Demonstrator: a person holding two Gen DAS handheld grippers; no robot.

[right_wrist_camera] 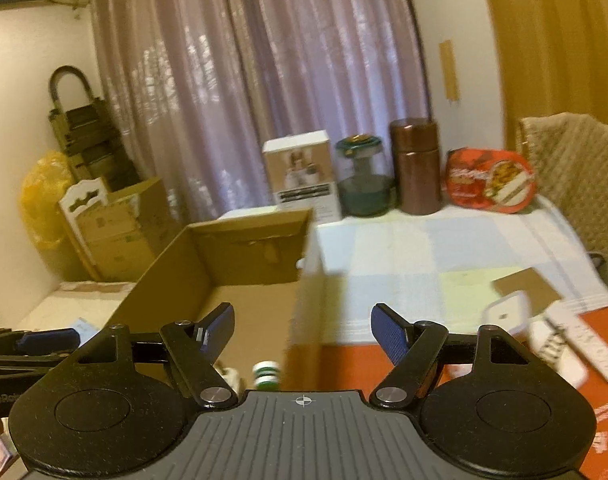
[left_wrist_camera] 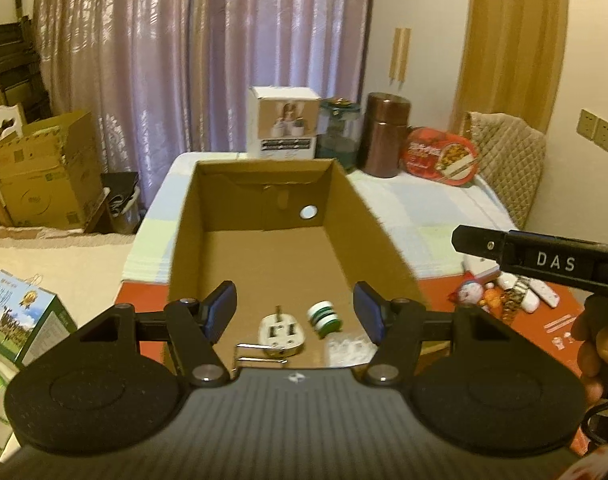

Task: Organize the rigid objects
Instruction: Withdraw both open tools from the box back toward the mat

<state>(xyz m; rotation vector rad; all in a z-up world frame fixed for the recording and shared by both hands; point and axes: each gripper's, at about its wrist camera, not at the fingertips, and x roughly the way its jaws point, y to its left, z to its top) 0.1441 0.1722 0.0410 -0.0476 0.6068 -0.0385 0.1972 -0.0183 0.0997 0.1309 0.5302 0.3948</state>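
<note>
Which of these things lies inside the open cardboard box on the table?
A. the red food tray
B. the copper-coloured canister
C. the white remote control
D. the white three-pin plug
D: the white three-pin plug lies on the floor of the cardboard box, beside a green-and-white spool, while the other three sit outside the box on the table.
</note>
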